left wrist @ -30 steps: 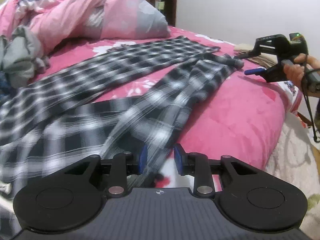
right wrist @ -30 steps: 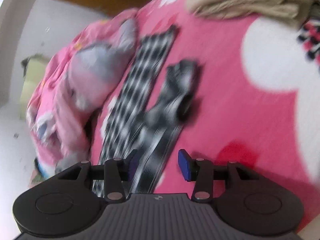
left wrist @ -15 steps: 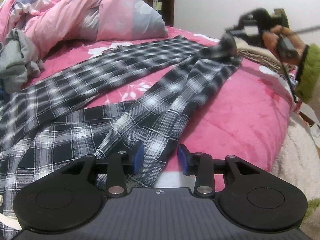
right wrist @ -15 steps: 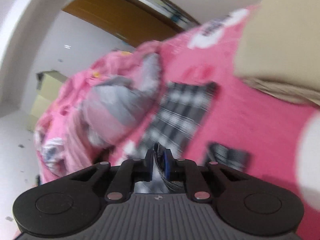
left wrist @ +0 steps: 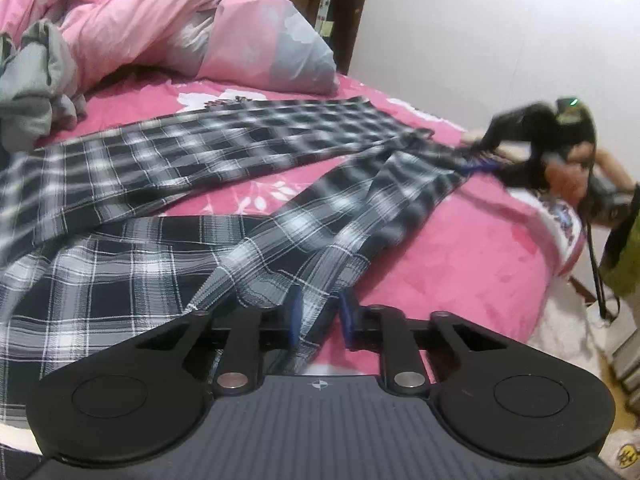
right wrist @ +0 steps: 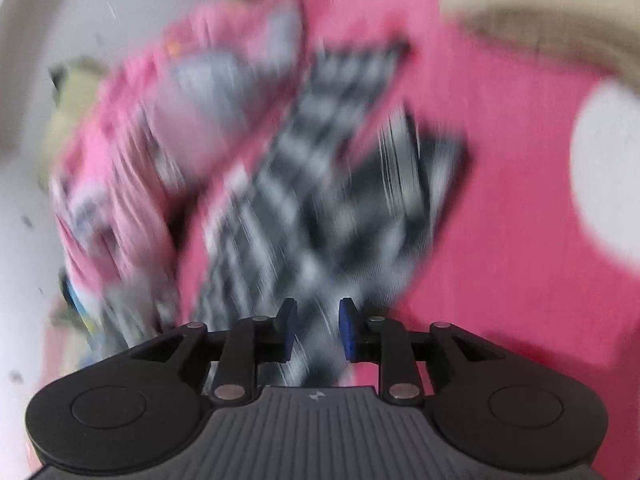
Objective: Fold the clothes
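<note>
Black-and-white plaid trousers point(left wrist: 224, 200) lie spread on the pink bedspread point(left wrist: 460, 264) in front of me, both legs running away toward the far right and parted in a narrow V; nothing looks folded yet, so I judge the job barely begun; the near leg is rumpled and twisted along its length, the far leg lies flatter; my left gripper point(left wrist: 318, 316) sits at the near edge with its jaws parted, the near leg's fabric lying between the blue pads but not pinched; my right gripper point(left wrist: 478, 162) is out at the far cuff of the near leg, blurred in the left wrist view, and in its own view the jaws stand apart with plaid cloth passing between them, not clamped; a pink duvet point(left wrist: 132, 32) and a grey garment point(left wrist: 32, 92) are heaped at the far left, a beige folded pile point(right wrist: 520, 8) lies far right; what remains, I judge, is smoothing the near leg, laying one leg over the other, then folding lengthwise.
</note>
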`<action>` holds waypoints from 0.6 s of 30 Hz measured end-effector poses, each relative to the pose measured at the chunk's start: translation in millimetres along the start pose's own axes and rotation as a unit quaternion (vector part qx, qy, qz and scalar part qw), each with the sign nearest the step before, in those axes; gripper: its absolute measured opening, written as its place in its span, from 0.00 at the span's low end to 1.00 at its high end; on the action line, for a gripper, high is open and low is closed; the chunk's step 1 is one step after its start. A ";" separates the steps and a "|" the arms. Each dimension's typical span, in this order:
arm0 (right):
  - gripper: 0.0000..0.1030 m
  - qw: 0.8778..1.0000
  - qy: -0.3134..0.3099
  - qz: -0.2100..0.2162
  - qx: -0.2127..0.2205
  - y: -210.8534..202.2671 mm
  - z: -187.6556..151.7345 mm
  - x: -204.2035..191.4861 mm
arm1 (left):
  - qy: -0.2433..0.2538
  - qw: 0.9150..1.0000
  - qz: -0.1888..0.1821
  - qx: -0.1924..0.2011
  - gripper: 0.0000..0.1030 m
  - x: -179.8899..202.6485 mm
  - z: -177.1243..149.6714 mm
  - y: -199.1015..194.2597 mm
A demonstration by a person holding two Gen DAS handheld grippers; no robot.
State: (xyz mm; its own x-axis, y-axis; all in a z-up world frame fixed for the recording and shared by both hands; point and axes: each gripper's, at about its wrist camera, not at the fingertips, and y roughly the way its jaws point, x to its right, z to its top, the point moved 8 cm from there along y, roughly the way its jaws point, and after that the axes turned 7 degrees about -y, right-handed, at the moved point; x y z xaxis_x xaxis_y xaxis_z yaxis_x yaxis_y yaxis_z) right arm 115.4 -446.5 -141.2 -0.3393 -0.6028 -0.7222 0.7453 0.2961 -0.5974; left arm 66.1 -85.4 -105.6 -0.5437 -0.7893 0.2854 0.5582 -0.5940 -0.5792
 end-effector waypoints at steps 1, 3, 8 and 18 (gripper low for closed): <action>0.27 1.000 0.002 -0.010 -0.011 6.3 -5.7 1.4 | 0.001 1.000 -0.001 0.002 0.11 1.1 -0.8 -0.8; 0.27 1.000 -0.004 -0.023 -0.007 13.7 -7.6 -0.2 | 0.006 1.000 -0.005 0.006 0.09 4.6 -2.7 -3.0; 0.07 0.997 -0.048 -0.040 0.038 15.0 3.7 -11.8 | 0.012 1.000 -0.013 0.008 0.08 11.0 -9.1 -5.0; 0.03 0.999 -0.007 -0.010 0.052 -26.8 7.3 -10.5 | -0.003 0.999 -0.034 0.001 0.08 11.9 -17.9 -4.0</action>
State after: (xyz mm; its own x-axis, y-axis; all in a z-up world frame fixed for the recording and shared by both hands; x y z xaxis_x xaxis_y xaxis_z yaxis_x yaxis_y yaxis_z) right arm 103.3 -453.6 -115.0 -0.3468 -0.6181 -0.7054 0.7945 0.2062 -0.5713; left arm 46.1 -89.6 -113.6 -0.5770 -0.7478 0.3285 0.5210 -0.6467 -0.5571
